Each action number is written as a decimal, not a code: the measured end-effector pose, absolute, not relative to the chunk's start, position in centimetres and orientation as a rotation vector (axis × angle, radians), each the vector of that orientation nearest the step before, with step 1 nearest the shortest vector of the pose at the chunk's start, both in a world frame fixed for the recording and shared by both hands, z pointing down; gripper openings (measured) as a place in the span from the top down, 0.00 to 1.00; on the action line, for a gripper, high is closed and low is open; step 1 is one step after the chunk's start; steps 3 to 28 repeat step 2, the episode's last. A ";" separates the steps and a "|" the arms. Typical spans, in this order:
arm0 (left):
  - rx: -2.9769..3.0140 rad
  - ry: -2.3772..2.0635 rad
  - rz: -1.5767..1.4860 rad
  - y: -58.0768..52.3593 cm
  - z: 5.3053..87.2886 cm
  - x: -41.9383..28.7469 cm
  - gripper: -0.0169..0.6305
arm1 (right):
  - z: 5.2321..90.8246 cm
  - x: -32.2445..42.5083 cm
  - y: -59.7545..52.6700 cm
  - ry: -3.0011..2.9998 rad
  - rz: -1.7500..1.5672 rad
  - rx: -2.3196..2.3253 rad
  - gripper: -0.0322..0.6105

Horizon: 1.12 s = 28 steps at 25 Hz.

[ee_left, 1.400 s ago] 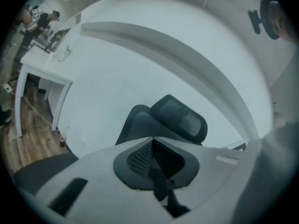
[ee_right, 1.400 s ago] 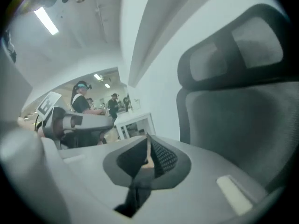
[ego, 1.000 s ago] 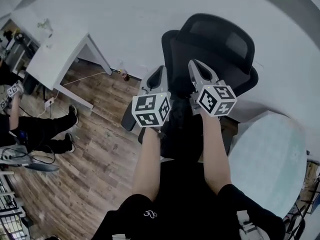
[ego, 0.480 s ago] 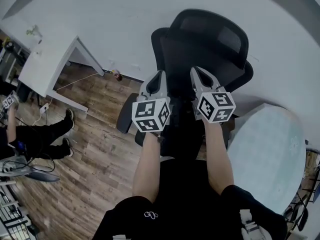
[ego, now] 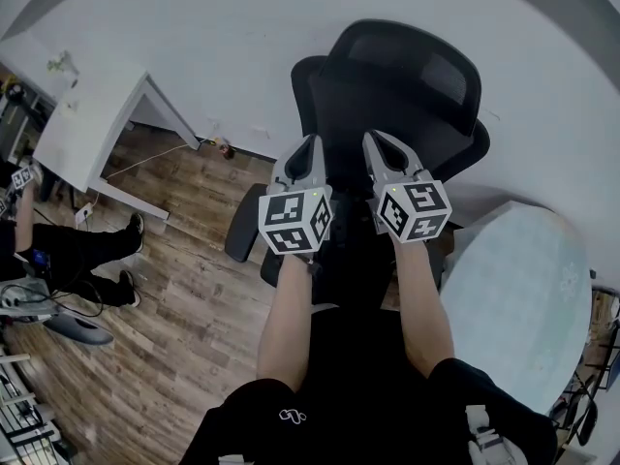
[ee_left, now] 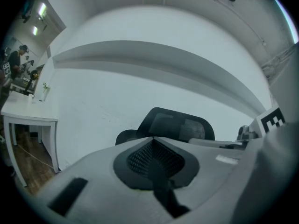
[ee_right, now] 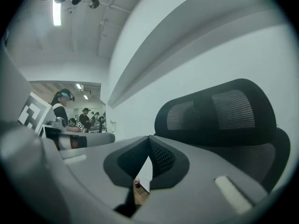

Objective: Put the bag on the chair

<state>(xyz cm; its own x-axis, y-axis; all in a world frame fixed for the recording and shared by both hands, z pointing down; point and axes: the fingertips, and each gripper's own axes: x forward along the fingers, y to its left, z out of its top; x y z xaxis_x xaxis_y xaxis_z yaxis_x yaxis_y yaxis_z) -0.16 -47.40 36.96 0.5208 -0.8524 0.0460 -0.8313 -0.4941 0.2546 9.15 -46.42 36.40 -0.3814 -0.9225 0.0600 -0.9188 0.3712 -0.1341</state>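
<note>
nearest the camera, the person's forearms extend side by side, each carrying a hand-held gripper. left hand-held gripper [ego: 308, 148]: jaws together at the tips; in the left gripper view a dark strip runs down between its pads [ee_left: 140, 155], possibly a strap, though this cannot be confirmed. right hand-held gripper [ego: 378, 143]: jaws likewise together, with only wall and floor showing through the slit behind the tips. directly beneath and between the two, black lies on black: the bag cannot be told apart from the seat and the person's dark clothing, so it probably hangs or rests there, low on the midline. beyond, the office chair [ego: 407, 85] faces the person, backrest upright and straight ahead of both grippers, armrest [ego: 244, 232] to the left. neither gripper is nearer; the coming move is likely straight down onto the seat.
</note>
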 end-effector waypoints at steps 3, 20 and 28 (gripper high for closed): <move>2.510 -1.426 -0.124 -47.6 37.1 -0.4 0.98 | 36.3 9.1 -46.4 2.587 -0.216 -1.729 0.94; 2.510 -1.426 -0.124 -47.6 37.1 -0.4 0.98 | 36.3 9.1 -46.4 2.587 -0.216 -1.729 0.94; 2.510 -1.426 -0.124 -47.6 37.1 -0.4 0.98 | 36.3 9.1 -46.4 2.587 -0.216 -1.729 0.94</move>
